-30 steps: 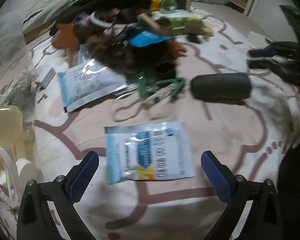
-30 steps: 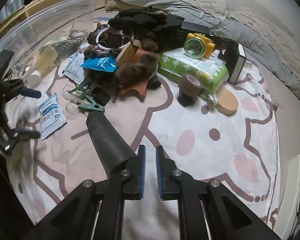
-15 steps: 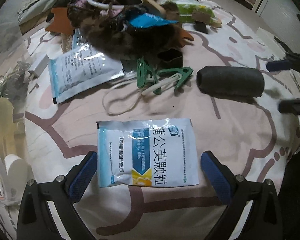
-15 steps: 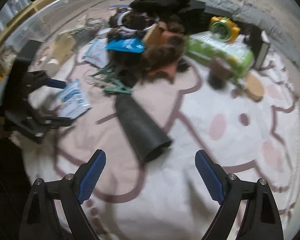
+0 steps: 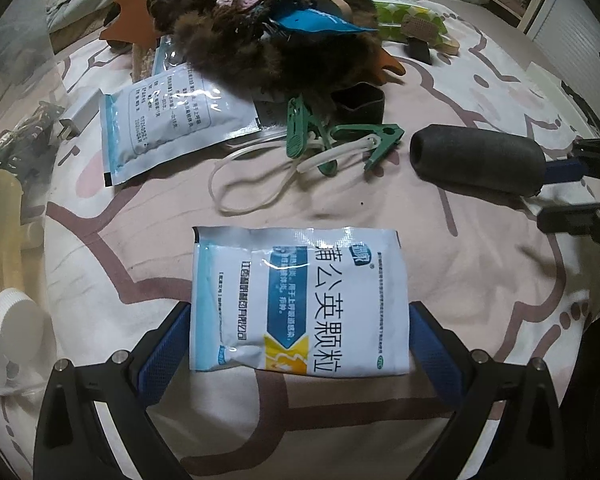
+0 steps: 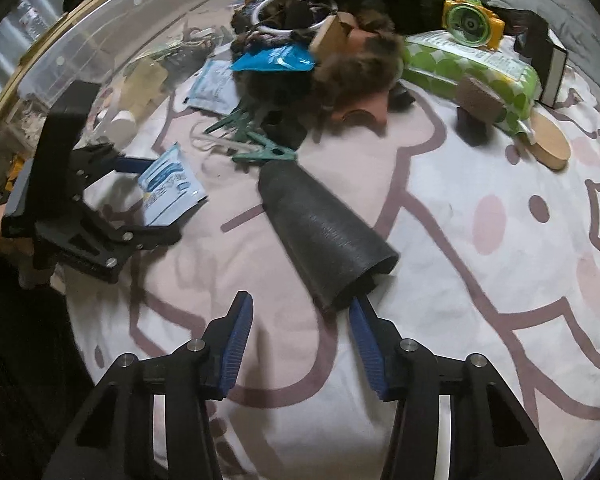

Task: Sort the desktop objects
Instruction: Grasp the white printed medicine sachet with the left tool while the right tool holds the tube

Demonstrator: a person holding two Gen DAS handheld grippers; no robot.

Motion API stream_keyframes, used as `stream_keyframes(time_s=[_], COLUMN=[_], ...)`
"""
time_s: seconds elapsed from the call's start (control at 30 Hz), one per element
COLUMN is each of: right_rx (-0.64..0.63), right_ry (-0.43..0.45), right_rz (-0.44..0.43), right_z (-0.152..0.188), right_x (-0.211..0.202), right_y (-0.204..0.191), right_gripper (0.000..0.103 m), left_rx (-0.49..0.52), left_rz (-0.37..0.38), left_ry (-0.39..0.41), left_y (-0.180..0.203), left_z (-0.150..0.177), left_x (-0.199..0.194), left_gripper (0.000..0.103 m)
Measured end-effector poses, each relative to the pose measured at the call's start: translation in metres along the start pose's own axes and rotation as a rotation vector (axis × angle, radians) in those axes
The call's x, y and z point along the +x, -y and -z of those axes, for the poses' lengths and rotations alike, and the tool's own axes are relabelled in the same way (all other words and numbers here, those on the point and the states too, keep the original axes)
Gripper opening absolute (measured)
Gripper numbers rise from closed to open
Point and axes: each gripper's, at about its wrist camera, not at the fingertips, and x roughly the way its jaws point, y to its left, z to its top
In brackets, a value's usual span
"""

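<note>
A white-and-blue medicine sachet [image 5: 300, 300] lies flat on the patterned cloth, between the blue pads [image 5: 164, 348] of my left gripper [image 5: 300, 350]. That gripper stands open, its pads right at the sachet's side edges. From the right wrist view, the left gripper [image 6: 156, 200] straddles the same sachet [image 6: 172, 188]. A black foam tube [image 6: 328, 236] lies diagonally ahead of my right gripper [image 6: 300, 332], whose jaws are closing. The tube's near end sits just above the right pad [image 6: 364, 340], and the left pad is well clear of it. The tube [image 5: 476, 160] also shows at the right of the left wrist view.
A pile lies beyond: a brown furry thing [image 6: 356, 72], green clips [image 5: 324, 136] with a white cord loop, a second sachet [image 5: 172, 120], a green wipes pack [image 6: 472, 64], a yellow toy camera [image 6: 470, 22] and a brown tape roll [image 6: 480, 100]. A clear plastic bin [image 6: 100, 40] stands at the left.
My left gripper has come down until the sachet lies between its fingers. My right gripper went from nearly shut to wide, has since narrowed, and has come closer to the tube's end.
</note>
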Motion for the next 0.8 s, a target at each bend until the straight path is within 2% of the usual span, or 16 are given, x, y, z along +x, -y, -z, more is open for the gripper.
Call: stream_keyframes(time_s=[0.1, 0.27, 0.33, 0.4, 0.43, 0.67, 0.8], right_rx=[0.014, 0.018, 0.013, 0.001, -0.006, -0.099, -0.123], right_ry=[0.016, 0.024, 0.017, 0.021, 0.027, 0.074, 0.064], right_rz=[-0.053, -0.073, -0.084, -0.093, -0.093, -0.135, -0.104], right_z=[-0.004, -0.013, -0.018, -0.022, -0.023, -0.036, -0.045], right_x=[0.000, 0.005, 0.008, 0.008, 0.007, -0.006, -0.002], right_y=[0.004, 0.000, -0.003, -0.006, -0.008, -0.036, -0.046], right_gripper=[0.051, 0.051, 0.042, 0.022, 0.020, 0.018, 0.018], left_rx=[-0.006, -0.030, -0.047, -0.056, -0.057, -0.047, -0.039], left_rz=[0.005, 0.008, 0.009, 0.008, 0.008, 0.026, 0.023], left_ry=[-0.003, -0.021, -0.029, -0.032, -0.033, -0.049, -0.057], left_y=[-0.002, -0.007, -0.008, -0.009, -0.010, -0.016, -0.017], left_z=[0.000, -0.003, -0.004, -0.006, -0.006, -0.008, -0.009], left_x=[0.000, 0.002, 0.003, 0.003, 0.003, 0.004, 0.005], left_gripper=[0.103, 0.103, 0.103, 0.103, 0.103, 0.103, 0.103])
